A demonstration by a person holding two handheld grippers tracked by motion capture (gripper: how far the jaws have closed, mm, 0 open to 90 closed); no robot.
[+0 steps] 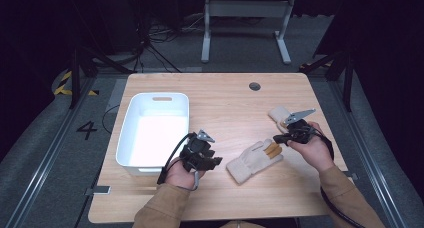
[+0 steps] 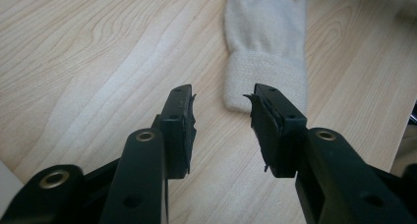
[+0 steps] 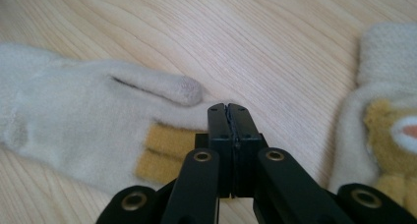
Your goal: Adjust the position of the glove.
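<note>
- The cream knitted glove with yellow patches [image 1: 254, 159] lay flat on the wooden counter [image 1: 225, 98], between the two hand-held grippers.
- Its long side ran from the cuff, just ahead of the left hand-held gripper [image 2: 221, 103], to the fingers by the right hand-held gripper [image 3: 229, 109].
- The left jaws stood apart with nothing in them.
- The right jaws were pressed together over the glove's fingers; whether they pinched cloth was hard to tell.
- A good next move, I think: slide the left jaws around the cuff, then squeeze.

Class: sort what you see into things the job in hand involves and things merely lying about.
In the job: near glove; far glove; left tool, open; right tool, shut at the near glove's fingers.

Lying about: white bin; table's cable hole.
</note>
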